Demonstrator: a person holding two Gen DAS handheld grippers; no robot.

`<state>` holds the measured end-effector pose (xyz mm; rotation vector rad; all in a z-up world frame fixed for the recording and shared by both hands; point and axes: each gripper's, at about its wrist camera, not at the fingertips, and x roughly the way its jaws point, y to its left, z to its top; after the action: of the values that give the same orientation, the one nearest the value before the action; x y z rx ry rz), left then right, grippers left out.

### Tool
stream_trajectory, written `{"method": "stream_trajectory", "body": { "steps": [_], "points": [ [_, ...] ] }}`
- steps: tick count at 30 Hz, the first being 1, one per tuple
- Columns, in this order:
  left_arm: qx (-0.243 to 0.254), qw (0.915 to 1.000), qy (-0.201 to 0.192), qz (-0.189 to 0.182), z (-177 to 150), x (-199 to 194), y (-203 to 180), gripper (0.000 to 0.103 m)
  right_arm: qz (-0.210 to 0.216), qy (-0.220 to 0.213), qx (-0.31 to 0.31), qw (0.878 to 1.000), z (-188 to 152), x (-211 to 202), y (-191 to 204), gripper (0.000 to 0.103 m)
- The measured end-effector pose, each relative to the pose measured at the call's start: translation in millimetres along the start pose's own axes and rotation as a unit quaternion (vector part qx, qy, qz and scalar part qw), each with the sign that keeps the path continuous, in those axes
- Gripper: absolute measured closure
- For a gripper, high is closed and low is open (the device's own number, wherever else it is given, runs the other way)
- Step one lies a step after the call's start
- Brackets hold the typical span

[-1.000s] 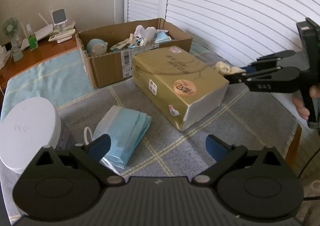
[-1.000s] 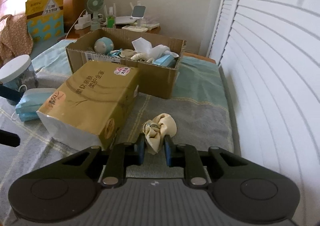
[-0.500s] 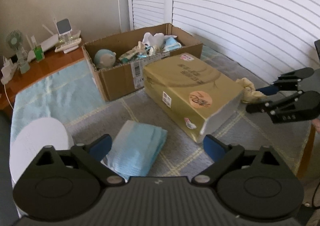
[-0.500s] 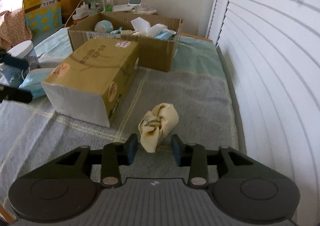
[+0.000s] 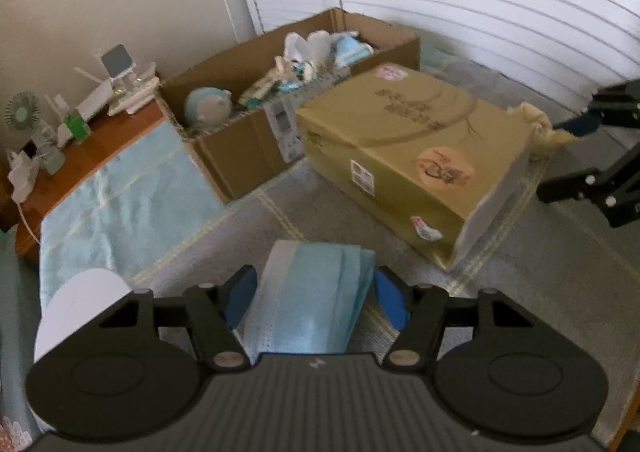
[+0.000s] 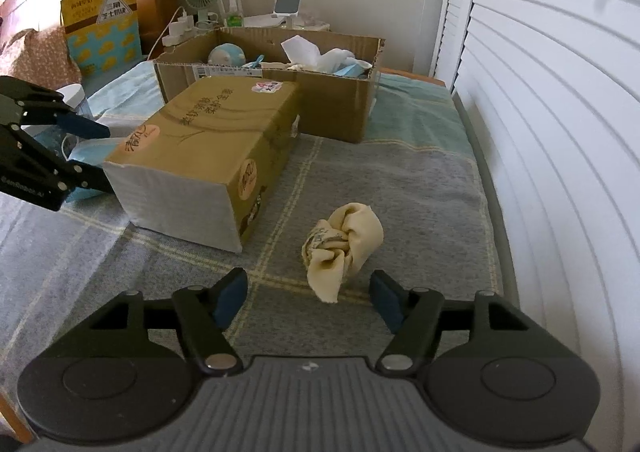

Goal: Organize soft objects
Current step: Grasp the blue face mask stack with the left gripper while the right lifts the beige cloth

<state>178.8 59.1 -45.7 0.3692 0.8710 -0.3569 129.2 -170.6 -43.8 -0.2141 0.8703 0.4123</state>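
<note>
Grey checked blanket [image 6: 420, 180] under soft clutter.
Left tongs [image 5: 316, 298] gape around a pleated blue mask stack [image 5: 310, 304]; right tongs [image 6: 308, 298] spread wide before a crumpled cream cloth [image 6: 344, 240] beside the glossy tissue pack [image 6: 212, 148].

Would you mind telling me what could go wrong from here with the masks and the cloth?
1. The left gripper straddles the mask stack, jaws open; closing may pinch only some masks, and the rest could slide off.
2. The cloth lies loose ahead of the open right gripper; a grab might catch just its hanging corner.
3. The gold pack stands between both items and the box; a low carry could bump it.
</note>
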Motion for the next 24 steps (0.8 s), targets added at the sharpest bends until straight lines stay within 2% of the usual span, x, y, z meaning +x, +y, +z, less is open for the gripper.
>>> {"method": "stream_trajectory", "body": {
  "steps": [3, 5, 11, 17, 19, 20, 21, 23, 24],
  "points": [
    [0.000, 0.9994, 0.018, -0.029, -2, 0, -3, 0.038, 0.001, -0.001, -0.001, 1.000, 0, 0, 0, 0.029],
    [0.010, 0.9991, 0.020, -0.036, -4, -2, -8, 0.038, 0.002, -0.002, 0.001, 1.000, 0, 1, -1, 0.029],
    [-0.005, 0.9995, 0.021, -0.021, -5, 0, -1, 0.037, -0.005, -0.009, 0.012, 1.000, 2, 3, -2, 0.029],
    [0.017, 0.9996, 0.019, -0.010, 1, 3, -2, 0.037, -0.021, -0.013, 0.005, 1.000, 8, 7, 1, 0.031],
    [0.016, 0.9995, 0.023, -0.014, 2, 3, 0, 0.040, -0.027, -0.017, 0.008, 0.999, 10, 8, 1, 0.038],
    [0.015, 0.9994, 0.024, -0.018, 2, 4, 0, 0.045, -0.029, -0.017, 0.009, 0.999, 10, 8, 1, 0.041],
    [0.012, 0.9993, 0.024, -0.024, 2, 4, 2, 0.047, -0.030, -0.016, 0.009, 0.999, 11, 8, 1, 0.049],
    [0.000, 0.9990, 0.027, -0.035, 2, 4, 5, 0.060, -0.032, -0.013, 0.009, 0.999, 11, 9, 0, 0.060],
    [-0.004, 0.9989, 0.028, -0.037, 2, 3, 6, 0.061, -0.036, -0.014, 0.010, 0.999, 11, 8, 0, 0.064]
  ]
}}
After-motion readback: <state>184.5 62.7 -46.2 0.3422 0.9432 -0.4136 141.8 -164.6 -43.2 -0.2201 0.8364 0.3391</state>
